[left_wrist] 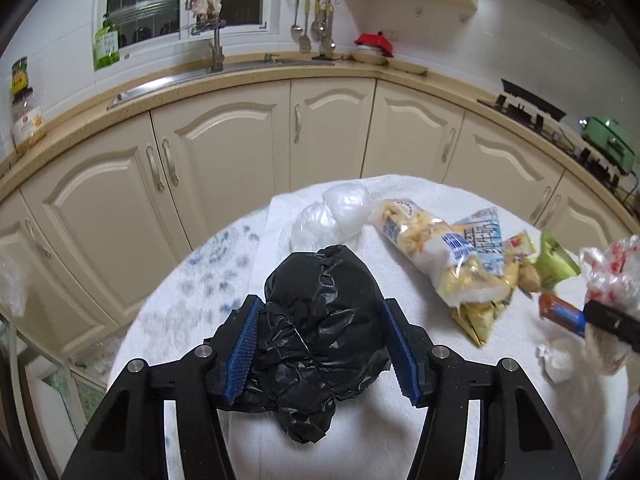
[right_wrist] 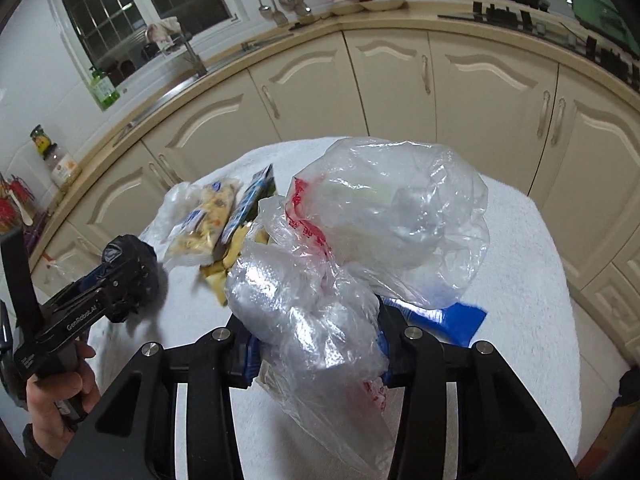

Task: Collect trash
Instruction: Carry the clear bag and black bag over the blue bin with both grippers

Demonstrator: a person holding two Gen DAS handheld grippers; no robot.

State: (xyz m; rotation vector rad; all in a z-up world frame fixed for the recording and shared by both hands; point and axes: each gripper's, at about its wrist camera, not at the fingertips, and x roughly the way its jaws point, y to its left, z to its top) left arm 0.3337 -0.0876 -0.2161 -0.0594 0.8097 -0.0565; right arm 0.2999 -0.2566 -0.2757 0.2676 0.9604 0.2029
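My left gripper (left_wrist: 320,344) is shut on a crumpled black trash bag (left_wrist: 320,320), held over the white-clothed table (left_wrist: 400,420). It also shows at the left of the right wrist view (right_wrist: 124,276). My right gripper (right_wrist: 316,344) is shut on a clear plastic bag with red print (right_wrist: 360,240), lifted above the table; it also appears at the right edge of the left wrist view (left_wrist: 612,276). Snack wrappers (left_wrist: 448,252) and a green packet (left_wrist: 556,260) lie on the table between the grippers. A brown-and-blue wrapper (left_wrist: 560,312) lies by the right gripper.
A clear bag (left_wrist: 336,216) lies at the table's far side. A crumpled white tissue (left_wrist: 560,364) lies at the right. Cream kitchen cabinets (left_wrist: 240,148) with a sink (left_wrist: 216,68) and a stove (left_wrist: 532,108) curve behind the table. A blue item (right_wrist: 460,320) lies under the clear bag.
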